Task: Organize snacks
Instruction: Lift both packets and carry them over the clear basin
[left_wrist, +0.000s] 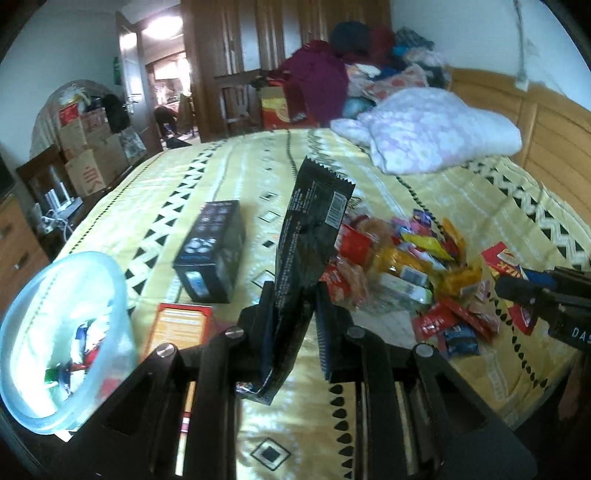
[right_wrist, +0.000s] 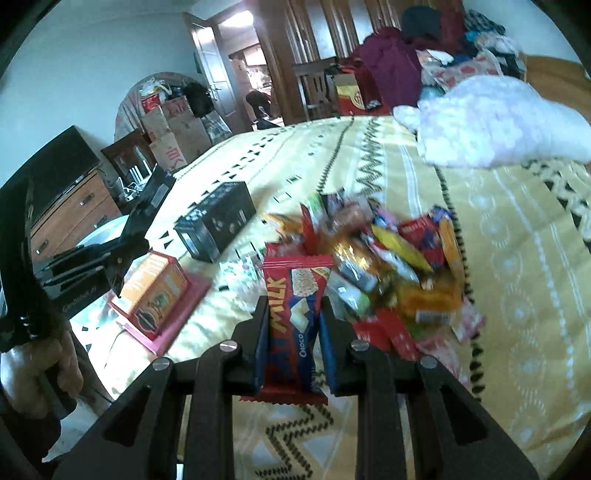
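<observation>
A yellow patterned bedspread (left_wrist: 229, 173), wooden headboard (left_wrist: 546, 136), open door (left_wrist: 129, 74) and white walls (left_wrist: 59, 44).

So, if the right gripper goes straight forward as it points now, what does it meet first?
Probably the snack pile on the bed. The right gripper, shut on a red bar, points at the pile's near left edge; depth is unclear.
</observation>
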